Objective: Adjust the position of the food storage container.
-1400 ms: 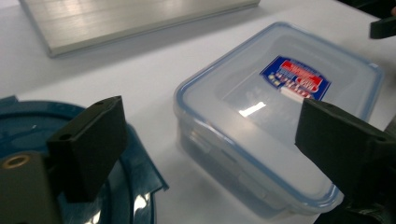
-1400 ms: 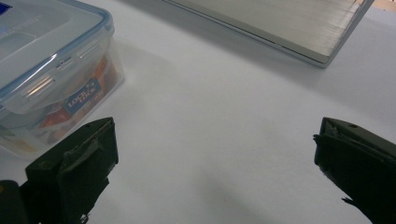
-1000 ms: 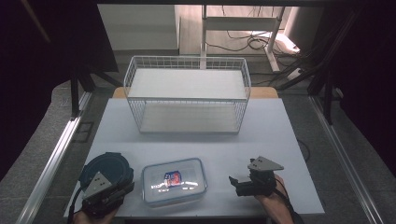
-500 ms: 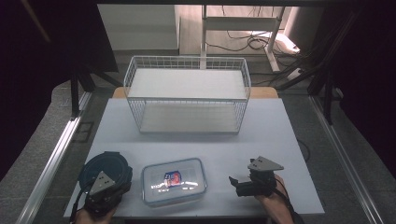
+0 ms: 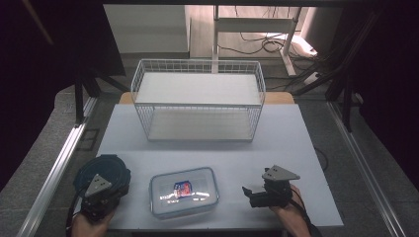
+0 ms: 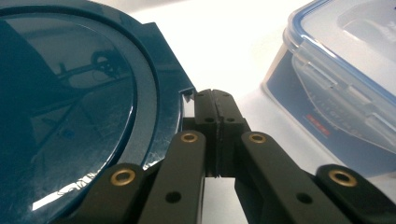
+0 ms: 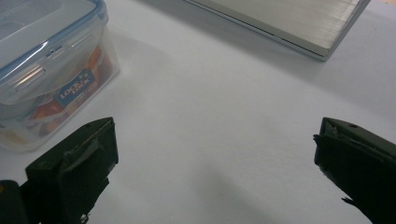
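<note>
1. The dark blue round lid [image 5: 104,169] is sitting at the near-left corner of the white table [image 5: 296,143], just left of the clear container.
2. Your left gripper [image 5: 101,190] is resting at that lid's near edge; in the left gripper view [image 6: 215,109] its jaws are pressing together w/ no gap, tips right beside the lid's [image 6: 84,116] tab. Can't tell whether any of the rim is pinched.
3. The clear container [image 5: 184,191] w/ blue-rimmed snap lid is sitting betw. your two hands, near front edge.
4. Your right gripper [image 5: 257,193] is lying to its right, apart from it; its jaws [image 7: 215,154] are standing wide open w/ bare table betw. them.
5. The white wire basket [image 5: 197,101] is standing farther back, well apart from both grippers.
</note>
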`<state>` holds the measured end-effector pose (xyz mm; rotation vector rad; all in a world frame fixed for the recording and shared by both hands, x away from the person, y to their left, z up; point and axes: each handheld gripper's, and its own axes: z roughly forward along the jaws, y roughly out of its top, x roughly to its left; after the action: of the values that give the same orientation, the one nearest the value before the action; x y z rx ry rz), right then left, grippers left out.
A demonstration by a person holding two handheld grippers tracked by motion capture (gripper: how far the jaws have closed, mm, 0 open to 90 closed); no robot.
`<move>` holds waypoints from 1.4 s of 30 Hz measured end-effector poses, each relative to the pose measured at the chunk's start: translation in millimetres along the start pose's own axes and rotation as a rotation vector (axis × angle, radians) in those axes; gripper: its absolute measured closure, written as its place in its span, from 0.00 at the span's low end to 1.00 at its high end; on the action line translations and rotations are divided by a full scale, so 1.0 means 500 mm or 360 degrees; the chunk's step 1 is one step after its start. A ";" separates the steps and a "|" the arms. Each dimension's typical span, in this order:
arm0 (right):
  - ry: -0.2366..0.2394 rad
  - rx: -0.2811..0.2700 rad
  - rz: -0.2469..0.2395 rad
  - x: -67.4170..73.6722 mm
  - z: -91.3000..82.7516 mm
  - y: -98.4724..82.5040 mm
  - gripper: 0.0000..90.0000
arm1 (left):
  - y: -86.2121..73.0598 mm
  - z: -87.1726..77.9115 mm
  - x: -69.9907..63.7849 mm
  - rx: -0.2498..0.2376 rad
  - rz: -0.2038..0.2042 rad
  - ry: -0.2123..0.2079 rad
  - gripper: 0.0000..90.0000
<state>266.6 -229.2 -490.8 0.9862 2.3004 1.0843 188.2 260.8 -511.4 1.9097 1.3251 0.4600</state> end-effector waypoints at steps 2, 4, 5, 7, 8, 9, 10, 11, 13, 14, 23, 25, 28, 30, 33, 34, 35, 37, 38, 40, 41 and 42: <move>-0.0001 0.0000 -0.0001 0.000 0.000 0.000 0.00 | -0.002 -0.001 -0.005 -0.0006 0.0004 -0.0017 1.00; -0.0004 0.0000 0.0000 0.000 0.000 0.000 0.00 | -0.002 -0.001 -0.012 -0.0002 0.0018 -0.0035 1.00; -0.0004 0.0000 0.0000 0.000 0.000 0.000 0.00 | -0.002 -0.001 -0.012 -0.0002 0.0018 -0.0035 1.00; -0.0003 0.0001 -0.0002 0.000 0.000 0.000 0.00 | -0.004 0.000 -0.021 -0.0003 0.0035 -0.0071 1.00; -0.0005 0.0000 -0.0005 0.002 0.000 0.000 0.00 | -0.006 0.000 -0.034 -0.0004 0.0051 -0.0114 1.00; -0.0005 0.0000 -0.0005 0.002 0.000 0.000 0.00 | -0.006 0.000 -0.034 -0.0004 0.0051 -0.0114 1.00; 0.0005 -0.0001 -0.0008 0.004 0.000 0.001 0.00 | -0.008 0.001 -0.052 0.0003 0.0083 -0.0146 1.00; 0.0008 -0.0003 -0.0014 0.005 0.000 0.001 0.00 | -0.008 0.001 -0.052 0.0003 0.0083 -0.0146 1.00; 0.0021 -0.0009 -0.0019 0.008 0.000 0.002 0.00 | -0.009 0.006 -0.069 0.0024 0.0125 -0.0174 1.00; 0.0029 -0.0016 -0.0022 0.014 0.001 0.004 0.00 | -0.008 0.009 -0.077 0.0036 0.0143 -0.0188 1.00; 0.0163 -0.0008 -0.0010 0.046 0.013 0.011 0.00 | -0.007 -0.007 -0.090 -0.0040 0.0151 -0.0246 1.00; 0.0237 0.0001 -0.0015 0.057 0.016 0.013 0.00 | -0.013 -0.007 -0.104 -0.0030 0.0178 -0.0291 1.00; 0.0352 0.0044 -0.0059 0.086 0.019 0.017 0.12 | -0.030 -0.018 -0.123 -0.0028 0.0205 -0.0319 1.00; 0.0401 0.0067 -0.0087 0.100 0.019 0.018 0.26 | -0.041 -0.024 -0.130 -0.0021 0.0208 -0.0328 1.00; 0.0458 0.0101 -0.0134 0.118 0.016 0.020 0.49 | -0.053 -0.031 -0.139 -0.0005 0.0221 -0.0358 1.00; 0.0473 0.0112 -0.0150 0.123 0.015 0.020 0.57 | -0.056 -0.032 -0.142 0.0004 0.0224 -0.0366 1.00; 0.0491 0.0123 -0.0160 0.127 0.014 0.021 0.64 | -0.058 -0.031 -0.147 0.0021 0.0236 -0.0367 1.00; 0.0511 0.0131 -0.0168 0.130 0.014 0.020 0.71 | -0.059 -0.029 -0.151 0.0036 0.0250 -0.0376 1.00; 0.0552 0.0154 -0.0200 0.137 0.013 0.019 0.82 | -0.059 -0.023 -0.158 0.0063 0.0277 -0.0386 1.00; 0.0597 0.0171 -0.0233 0.143 0.014 0.017 0.92 | -0.058 -0.017 -0.162 0.0082 0.0290 -0.0399 1.00; 0.0597 0.0171 -0.0233 0.143 0.014 0.017 0.92 | -0.058 -0.017 -0.162 0.0082 0.0290 -0.0399 1.00; 0.0639 0.0183 -0.0248 0.151 0.016 0.016 0.98 | -0.057 -0.012 -0.165 0.0089 0.0293 -0.0399 1.00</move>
<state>224.8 -165.5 -494.5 0.6579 2.7337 1.1809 133.2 193.3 -518.6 2.0695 1.0156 0.2641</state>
